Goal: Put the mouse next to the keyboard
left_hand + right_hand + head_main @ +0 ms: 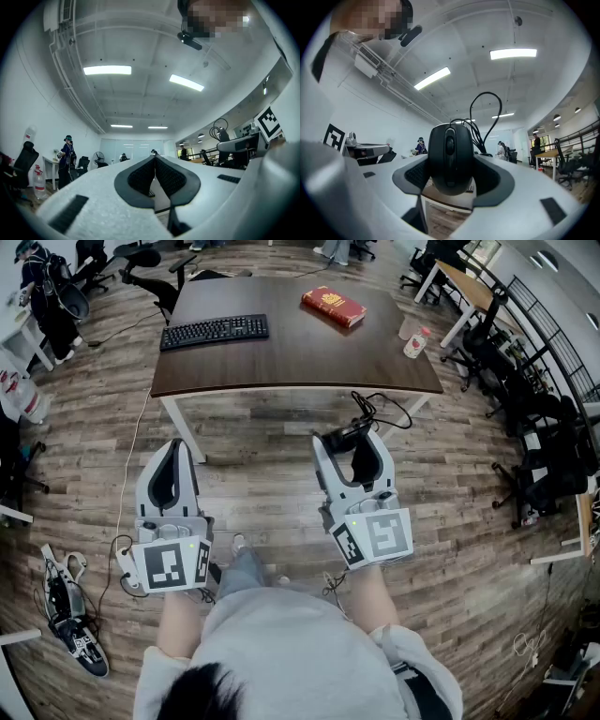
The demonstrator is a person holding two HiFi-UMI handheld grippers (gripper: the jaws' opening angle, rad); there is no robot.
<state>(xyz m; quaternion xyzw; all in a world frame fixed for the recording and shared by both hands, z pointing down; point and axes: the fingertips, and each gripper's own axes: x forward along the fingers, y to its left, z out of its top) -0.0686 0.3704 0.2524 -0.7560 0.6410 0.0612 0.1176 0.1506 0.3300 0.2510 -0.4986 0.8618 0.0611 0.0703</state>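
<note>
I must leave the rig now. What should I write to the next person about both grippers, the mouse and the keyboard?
The left gripper: jaws together, nothing between them.
The right gripper: jaws closed on the black wired mouse.
The keyboard lies on the left part of the table; both grippers are over the floor, short of the table.
Done: mouse is in the grip.
Left: carry it to the table, set it beside the keyboard, open the jaws.
</note>
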